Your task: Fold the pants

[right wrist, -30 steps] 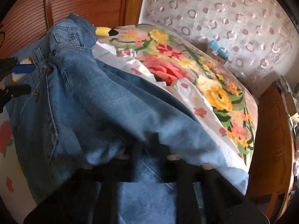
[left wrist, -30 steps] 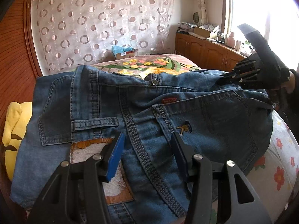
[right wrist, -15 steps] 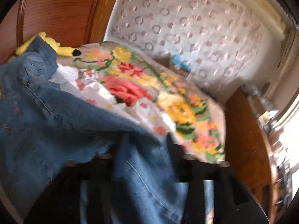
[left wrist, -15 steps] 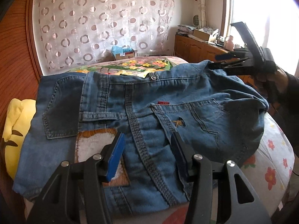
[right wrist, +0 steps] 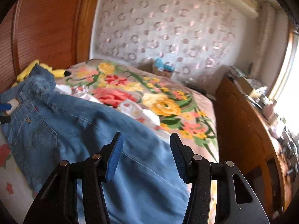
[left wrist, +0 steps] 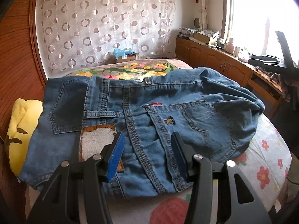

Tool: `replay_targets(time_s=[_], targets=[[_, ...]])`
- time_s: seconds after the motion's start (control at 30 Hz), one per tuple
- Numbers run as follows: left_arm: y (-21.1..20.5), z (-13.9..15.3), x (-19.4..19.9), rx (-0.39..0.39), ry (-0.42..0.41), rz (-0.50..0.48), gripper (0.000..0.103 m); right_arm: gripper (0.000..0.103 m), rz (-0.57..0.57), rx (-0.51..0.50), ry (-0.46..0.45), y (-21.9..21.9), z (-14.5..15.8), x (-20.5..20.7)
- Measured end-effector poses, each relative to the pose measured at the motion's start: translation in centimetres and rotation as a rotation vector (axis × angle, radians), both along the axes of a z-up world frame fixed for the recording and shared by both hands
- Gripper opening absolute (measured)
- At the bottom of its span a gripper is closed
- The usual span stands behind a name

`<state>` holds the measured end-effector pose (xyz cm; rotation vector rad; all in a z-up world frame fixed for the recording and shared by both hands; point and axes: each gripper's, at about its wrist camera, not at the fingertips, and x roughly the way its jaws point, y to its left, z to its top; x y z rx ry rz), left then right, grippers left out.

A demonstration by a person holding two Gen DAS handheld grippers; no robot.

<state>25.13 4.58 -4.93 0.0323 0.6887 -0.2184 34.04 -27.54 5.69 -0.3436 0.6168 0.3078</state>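
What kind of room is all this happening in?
Most likely a home bedroom. The jeans lie on a bed with a flowery bedspread, a patterned curtain hangs behind it, and cluttered wooden cabinets run under a window.

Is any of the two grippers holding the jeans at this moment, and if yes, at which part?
Nothing is held. The left gripper and the right gripper both stand open over the jeans, and no cloth is pinched between their fingers.

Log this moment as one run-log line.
task: fold pants | jeans: folded over, lying on bed | left tool: open above jeans | right tool: open, holding nothing | next: probably smooth or fold again
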Motion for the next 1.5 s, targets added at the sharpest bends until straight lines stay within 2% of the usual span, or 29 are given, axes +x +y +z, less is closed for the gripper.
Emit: replay_targets(time_s=[0.3,0.53,0.7,1.07,1.27,1.5], targets=[[-1.3,3.7,-4.2,0.004,-0.078,0.001,0.05,0.053,-0.069,0.037,-0.064,-4.8,4.5,-6.9],[-1.0,5.7,-7.5,-0.007,-0.128,0.038,0.05,0.054,-0.065,0.07,-0.133,-4.8,8.2,-13.5],[-0.1,6.3,-9.4,-0.018,-0.148,0.047,0.05,0.057,-0.058,0.087,-0.146,-3.9,9.0,-16.8],[1.1,5.3,-11.0,-0.03,-0.144,0.042,0.05,0.059,-0.032,0.171,-0.106,-0.2,8.2,-19.7],[1.7,3.8,-10.5,-0.032,-0.119,0.042,0.05,0.059,-0.006,0.235,-0.054,3.0,5.7,-18.9],[2.9,2.1,-9.4,-0.033,-0.082,0.065,0.05,0.06,0.037,0.207,-0.001,7.3,2.3,-16.8]])
